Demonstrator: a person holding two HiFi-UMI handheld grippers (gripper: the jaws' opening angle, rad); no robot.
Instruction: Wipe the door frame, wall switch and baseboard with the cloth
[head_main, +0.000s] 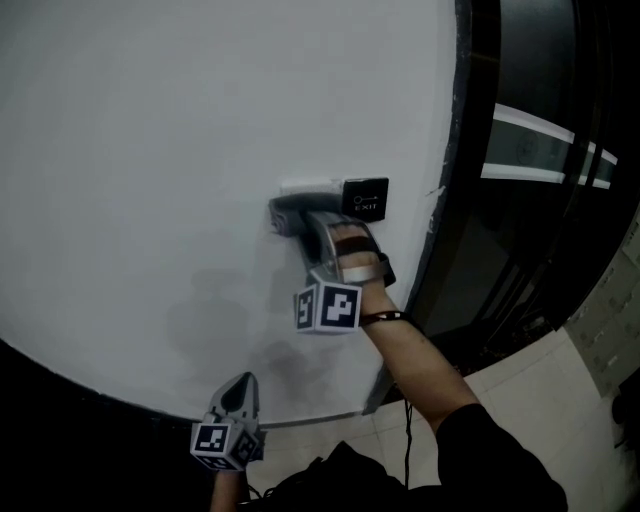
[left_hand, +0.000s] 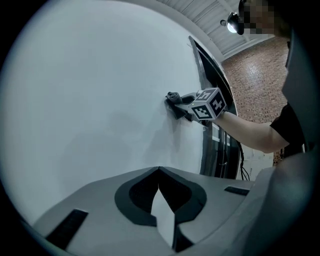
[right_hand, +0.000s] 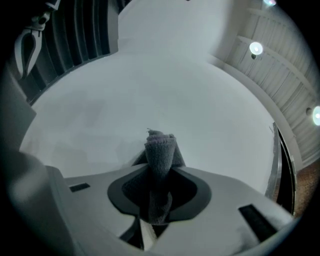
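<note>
Right gripper (head_main: 284, 214): clenched on the cloth (right_hand: 160, 151). In the right gripper view a folded dark grey wad of the cloth stands up from between the jaws and its top meets the white wall (head_main: 150, 150).

In the head view the gripper tip is pressed to the wall near picture centre. A black plate marked EXIT (head_main: 365, 198) is mounted just beside the tip, at its 2 o'clock. A narrow white plate (head_main: 308, 187) lies at the tip's 12 o'clock, touching the left edge of the black plate. The person's hand (head_main: 350, 255) holds the gripper from its 5 o'clock.

The dark door frame (head_main: 452, 140) runs down the wall's edge at 3 o'clock.

Left gripper (head_main: 238, 388): clenched, tips together, with nothing between the jaws. It sits at 6 o'clock in the head view, pointing at the wall, well apart from the cloth.
</note>
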